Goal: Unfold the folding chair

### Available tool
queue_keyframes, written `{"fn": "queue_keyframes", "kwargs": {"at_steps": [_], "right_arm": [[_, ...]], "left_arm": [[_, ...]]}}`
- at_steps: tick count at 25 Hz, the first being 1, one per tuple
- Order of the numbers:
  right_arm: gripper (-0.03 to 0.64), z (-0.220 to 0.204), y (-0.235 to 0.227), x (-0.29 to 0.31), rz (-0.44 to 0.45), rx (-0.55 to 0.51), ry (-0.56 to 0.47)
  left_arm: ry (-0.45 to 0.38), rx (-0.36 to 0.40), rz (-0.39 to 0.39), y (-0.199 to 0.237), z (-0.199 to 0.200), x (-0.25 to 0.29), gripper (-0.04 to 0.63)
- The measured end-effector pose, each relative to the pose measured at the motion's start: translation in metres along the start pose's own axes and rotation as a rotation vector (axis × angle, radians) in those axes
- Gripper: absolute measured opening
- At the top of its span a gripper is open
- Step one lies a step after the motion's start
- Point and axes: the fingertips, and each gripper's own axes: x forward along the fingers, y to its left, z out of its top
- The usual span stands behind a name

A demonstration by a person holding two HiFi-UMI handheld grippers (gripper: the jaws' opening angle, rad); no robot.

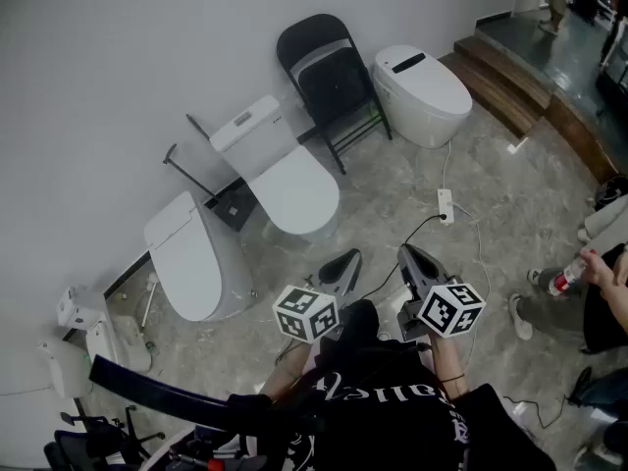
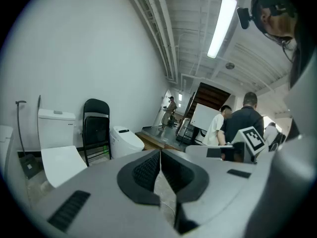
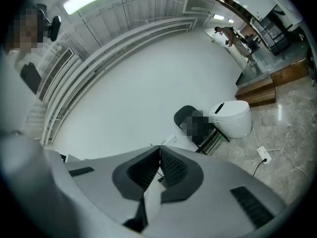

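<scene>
Two tools pinched tight, holding nothing.
Folding chair point(image 1: 332, 77) stands folded against the wall at 12 o'clock, well apart; left tool point(image 1: 345, 261) and right tool point(image 1: 412, 256) point toward it, probably walking over.

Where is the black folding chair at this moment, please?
In the head view, the folding chair stands against the white wall at upper centre, between the tank toilet on its left and the rounded tankless toilet on its right.
</scene>
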Motion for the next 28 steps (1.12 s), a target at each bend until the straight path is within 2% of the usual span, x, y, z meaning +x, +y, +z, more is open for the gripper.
{"fn": "queue_keyframes", "kwargs": {"at_steps": [7,12,15,22,28], "right_arm": [[0.014,0.011,-0.019,0.031,-0.015,-0.009,0.007],[0.014,0.025,-0.052,0.071,-0.067,-0.017,0.009],[0.014,0.045,-0.061,0.125,-0.077,-0.024,0.002],[0.014,0.103,-0.048,0.277,-0.061,-0.030,-0.053],[0.014,0.135,-0.056,0.370,-0.088,-0.038,-0.061]], "left_arm": [[-0.034,-0.028,0.034,0.049,0.020,0.027,0.008],[-0.036,-0.053,0.014,0.095,0.034,0.069,0.008],[-0.026,-0.047,-0.010,0.133,0.056,0.096,0.008],[-0.004,-0.029,-0.056,0.252,0.135,0.141,0.008],[-0.015,-0.050,-0.050,0.342,0.184,0.175,0.008]]}}
